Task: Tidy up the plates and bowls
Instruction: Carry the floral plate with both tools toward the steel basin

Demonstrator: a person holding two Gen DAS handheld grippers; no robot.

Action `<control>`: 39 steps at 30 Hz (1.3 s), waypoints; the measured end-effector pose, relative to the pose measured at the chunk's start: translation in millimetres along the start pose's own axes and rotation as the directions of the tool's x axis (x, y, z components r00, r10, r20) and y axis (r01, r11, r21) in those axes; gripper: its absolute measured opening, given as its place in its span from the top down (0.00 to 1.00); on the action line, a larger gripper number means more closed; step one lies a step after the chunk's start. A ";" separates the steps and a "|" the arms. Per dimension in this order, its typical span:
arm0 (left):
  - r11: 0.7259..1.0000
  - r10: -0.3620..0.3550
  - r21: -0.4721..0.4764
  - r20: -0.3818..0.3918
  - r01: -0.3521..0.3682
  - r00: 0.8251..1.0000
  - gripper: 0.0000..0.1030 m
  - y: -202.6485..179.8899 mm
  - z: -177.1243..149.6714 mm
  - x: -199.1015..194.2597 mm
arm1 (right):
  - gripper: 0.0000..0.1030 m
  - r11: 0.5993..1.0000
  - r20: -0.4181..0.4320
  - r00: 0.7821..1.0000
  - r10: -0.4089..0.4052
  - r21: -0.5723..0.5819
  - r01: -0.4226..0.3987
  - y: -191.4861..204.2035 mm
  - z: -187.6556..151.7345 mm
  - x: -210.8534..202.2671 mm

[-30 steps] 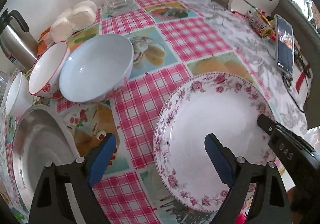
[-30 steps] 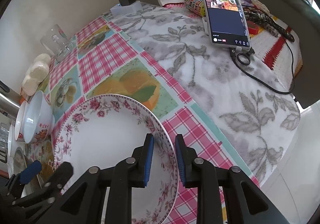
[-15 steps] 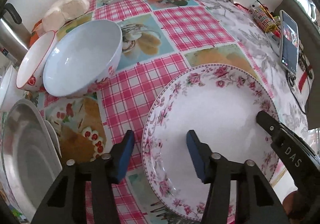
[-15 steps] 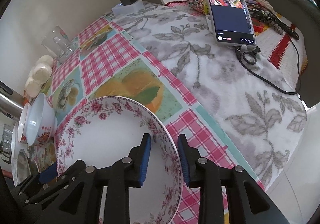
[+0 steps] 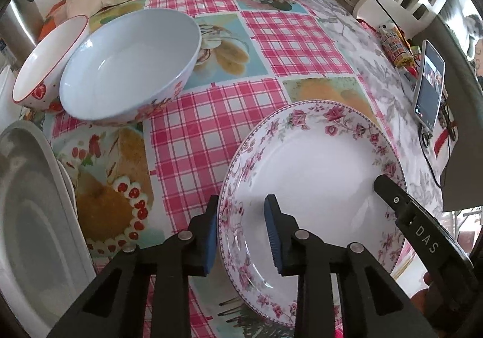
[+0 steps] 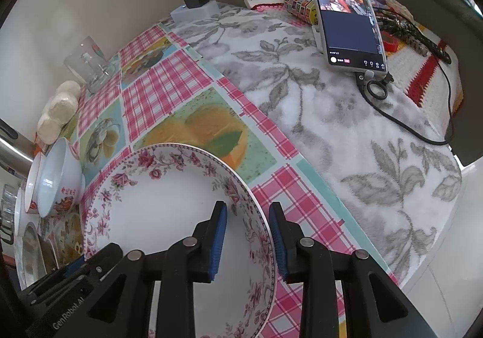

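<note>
The floral-rimmed plate sits near the front edge of the counter, on its pink checked cloth, with a gripper at each side of it. The left hand-held gripper straddles the plate's left rim, one blue pad outside and one inside, with a gap showing between the pads and the china, so it is spread and not clamped. The right hand-held gripper straddles the opposite rim in the same way, its pads apart on either side of the edge, released. Toward the back left of the counter a pale blue bowl leans against a red-rimmed bowl. A steel plate lies at the left edge. A glass mug stands near the wall, and a phone is propped toward the right edge on the grey leaf-patterned cloth.
</note>
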State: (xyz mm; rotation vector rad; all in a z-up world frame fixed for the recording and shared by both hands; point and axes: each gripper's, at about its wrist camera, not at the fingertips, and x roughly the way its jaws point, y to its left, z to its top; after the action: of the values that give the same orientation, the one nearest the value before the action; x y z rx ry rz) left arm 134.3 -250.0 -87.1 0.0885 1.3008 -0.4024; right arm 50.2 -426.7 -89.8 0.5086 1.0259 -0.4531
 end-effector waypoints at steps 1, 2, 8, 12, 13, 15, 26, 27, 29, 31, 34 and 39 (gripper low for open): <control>1.000 -0.003 -0.001 0.000 0.003 1.000 0.71 1.6 -0.3 -0.5 | 0.69 1.000 0.002 1.000 -0.003 -0.004 0.003 0.5 -0.3 -0.3; 1.000 -0.004 -0.003 0.000 0.004 1.000 0.71 1.1 -0.6 -1.0 | 0.69 1.000 0.003 1.000 -0.004 -0.007 0.004 0.7 -0.4 -0.6; 1.000 -0.008 -0.007 0.003 0.008 1.000 0.71 4.0 -2.6 -3.6 | 0.69 1.000 0.007 1.000 -0.011 -0.019 0.011 2.4 -1.1 -1.6; 1.000 -0.002 -0.012 0.010 0.002 1.000 0.72 6.9 -1.8 -5.4 | 0.71 1.000 0.005 1.000 0.016 -0.026 -0.016 1.2 -0.9 -1.1; 1.000 0.000 -0.016 0.010 0.000 1.000 0.72 8.1 -1.4 -5.9 | 0.71 0.999 0.003 0.999 0.041 -0.019 -0.041 -0.4 -0.6 -1.7; 1.000 0.003 -0.025 0.012 -0.003 1.000 0.72 9.4 0.0 -6.6 | 0.71 0.996 -0.005 0.996 0.090 0.007 -0.089 -4.4 0.1 -2.3; 0.996 -0.071 -0.057 0.047 0.073 0.996 0.72 15.7 5.2 -24.9 | 0.71 0.990 0.076 0.987 0.143 -0.020 -0.141 0.9 6.9 -32.1; 0.995 -0.076 -0.055 0.053 0.079 0.996 0.72 15.1 5.7 -27.9 | 0.71 0.989 0.085 0.986 0.144 -0.023 -0.143 1.2 7.5 -35.6; 0.995 -0.086 -0.052 0.064 0.089 0.994 0.72 13.2 5.8 -32.7 | 0.71 0.989 0.103 0.984 0.146 -0.029 -0.144 1.6 8.4 -42.1; 0.994 -0.097 -0.050 0.076 0.101 0.992 0.72 12.5 6.1 -37.7 | 0.71 0.989 0.118 0.983 0.143 -0.042 -0.139 2.8 8.7 -48.6; 0.991 -0.116 -0.050 0.092 0.121 0.989 0.72 15.1 6.0 -45.9 | 0.71 0.988 0.134 0.979 0.153 -0.043 -0.149 2.6 9.0 -55.9; 0.986 -0.148 -0.055 0.119 0.156 0.982 0.72 21.5 7.5 -58.7 | 0.71 0.985 0.177 0.969 0.173 -0.048 -0.168 7.1 8.5 -72.3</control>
State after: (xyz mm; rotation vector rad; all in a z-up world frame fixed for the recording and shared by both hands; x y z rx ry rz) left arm 136.3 -218.1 -32.8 -0.0877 1.2095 -0.4889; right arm 27.8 -417.6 -20.7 0.5122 0.8060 -0.3225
